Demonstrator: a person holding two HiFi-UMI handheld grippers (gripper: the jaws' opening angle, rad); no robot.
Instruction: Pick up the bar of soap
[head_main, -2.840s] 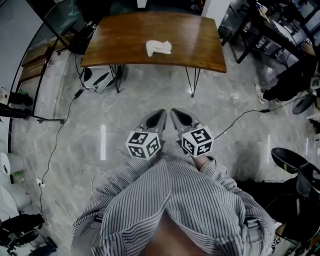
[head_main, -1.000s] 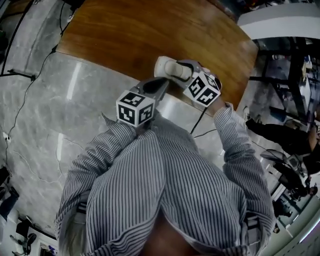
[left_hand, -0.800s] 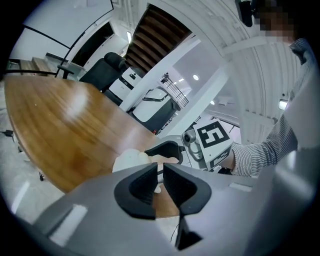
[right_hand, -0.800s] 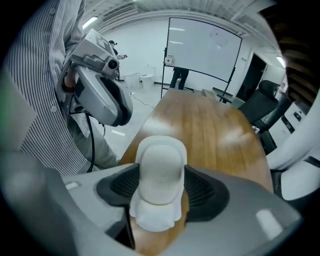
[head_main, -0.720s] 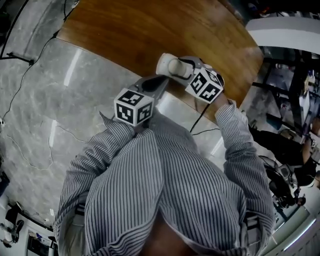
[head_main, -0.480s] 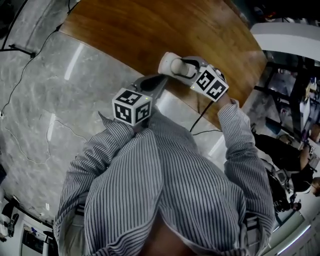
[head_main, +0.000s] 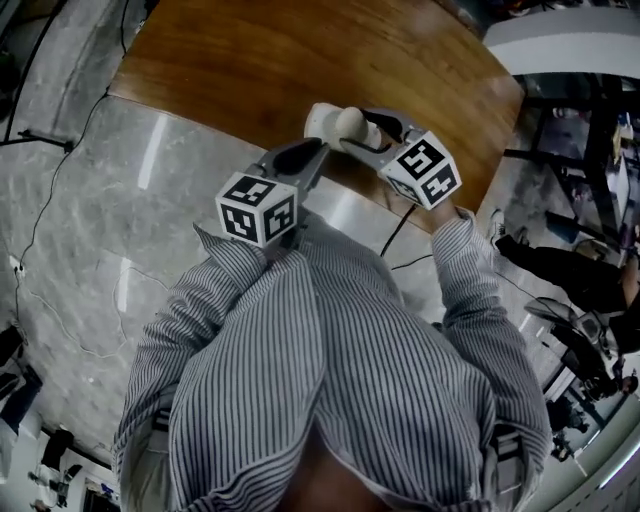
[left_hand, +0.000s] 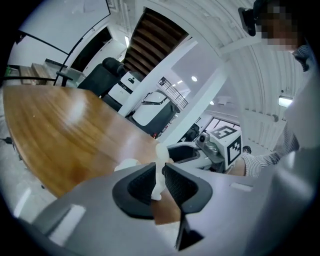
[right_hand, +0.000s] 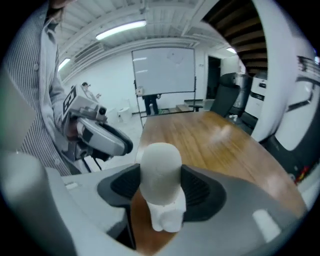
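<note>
Two grippers reach over the near edge of one brown wooden table (head_main: 300, 60), and each carries one black-and-white marker cube: one (head_main: 257, 207) on the left, one (head_main: 425, 170) on the right. One person in a grey striped shirt (head_main: 330, 370) holds both, seen from above.

One bar of soap (head_main: 320, 120), white with a rounded end, sits at the table's near edge, right of the middle. The right gripper (right_hand: 159, 190) has come around it: its two jaws are spread wide and the soap stands between the two dark pads, which lie just beside its sides. No squeeze on the soap is visible. In the right gripper view a smaller white lump shows below the rounded block; whether both are one piece cannot be told.

The left gripper (left_hand: 161, 170) sits just left of the soap and a little nearer, apart from it. Its two jaws are drawn together to one thin slit and grip nothing. Through that slit a strip of the white soap shows beyond.

One whiteboard (right_hand: 163, 70) hangs on the far wall, with one person (right_hand: 150, 104) standing in front of it, past the far end of the table. Pale marbled floor (head_main: 120, 200) lies to the left of the table
</note>
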